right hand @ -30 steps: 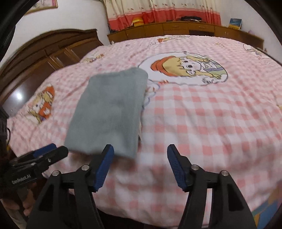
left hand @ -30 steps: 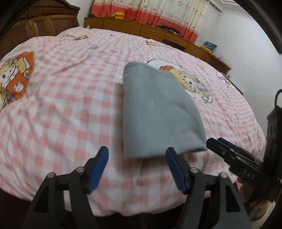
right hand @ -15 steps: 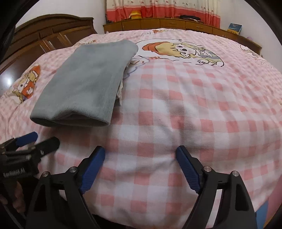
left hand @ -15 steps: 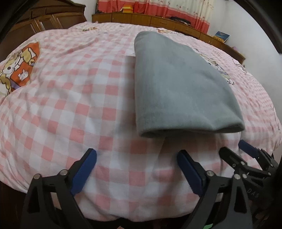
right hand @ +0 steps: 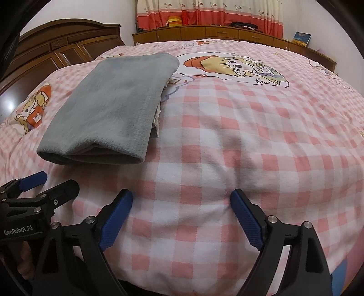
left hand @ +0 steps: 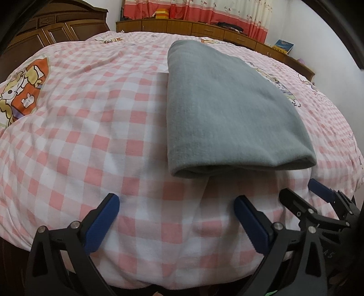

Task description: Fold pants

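- Left gripper (left hand: pixel 174 213): spread wide, holding nothing, low over bed (left hand: pixel 91 127).
- Right gripper (right hand: pixel 182 208): spread wide, holding nothing.
- Pants (left hand: pixel 227 109): folded, untouched on bed.

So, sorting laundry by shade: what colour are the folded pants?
Plain grey pants, clearest in the left wrist view.

One pair of grey pants (left hand: pixel 223 109) lies folded on one bed (left hand: pixel 95 141) under one pink checked cover. Two grippers are in view, the left gripper (left hand: pixel 175 218) and the right gripper (right hand: pixel 179 209), each with two blue-padded fingers. On the cover, three cartoon pictures show. Far off stand one wooden wardrobe (right hand: pixel 56 52), one long low cabinet (right hand: pixel 227 34), one book (right hand: pixel 301 37) and one yellow box (right hand: pixel 174 21).
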### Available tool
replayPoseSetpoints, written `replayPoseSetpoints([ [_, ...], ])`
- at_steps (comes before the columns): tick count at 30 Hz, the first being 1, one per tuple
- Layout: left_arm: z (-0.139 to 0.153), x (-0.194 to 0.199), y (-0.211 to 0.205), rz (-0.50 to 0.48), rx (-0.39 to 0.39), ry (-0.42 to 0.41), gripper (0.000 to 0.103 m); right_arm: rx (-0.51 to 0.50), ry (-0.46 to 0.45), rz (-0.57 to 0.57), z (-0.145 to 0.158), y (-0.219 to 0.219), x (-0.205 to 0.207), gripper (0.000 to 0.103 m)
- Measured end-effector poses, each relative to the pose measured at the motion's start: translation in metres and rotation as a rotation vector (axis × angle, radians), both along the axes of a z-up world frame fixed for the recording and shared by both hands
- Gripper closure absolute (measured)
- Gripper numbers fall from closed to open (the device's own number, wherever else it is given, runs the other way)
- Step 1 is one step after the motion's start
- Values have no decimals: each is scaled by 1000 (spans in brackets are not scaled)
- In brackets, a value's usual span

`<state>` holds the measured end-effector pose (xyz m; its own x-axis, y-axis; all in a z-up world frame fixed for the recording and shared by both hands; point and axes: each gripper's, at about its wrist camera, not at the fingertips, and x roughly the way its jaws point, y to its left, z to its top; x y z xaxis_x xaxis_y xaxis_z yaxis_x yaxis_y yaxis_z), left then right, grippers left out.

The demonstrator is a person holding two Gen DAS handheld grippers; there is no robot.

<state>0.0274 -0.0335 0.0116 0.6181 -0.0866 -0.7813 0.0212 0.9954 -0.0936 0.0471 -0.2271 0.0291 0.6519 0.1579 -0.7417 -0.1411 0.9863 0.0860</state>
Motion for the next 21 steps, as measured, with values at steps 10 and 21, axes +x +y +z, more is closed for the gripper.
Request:
replayPoseSetpoints([
  [10,1,2,0,0,8,8,0,3,1,2,0,0,1,12],
  [21,1,2,0,1,6,9,0,5,0,1,0,0,0,12],
])
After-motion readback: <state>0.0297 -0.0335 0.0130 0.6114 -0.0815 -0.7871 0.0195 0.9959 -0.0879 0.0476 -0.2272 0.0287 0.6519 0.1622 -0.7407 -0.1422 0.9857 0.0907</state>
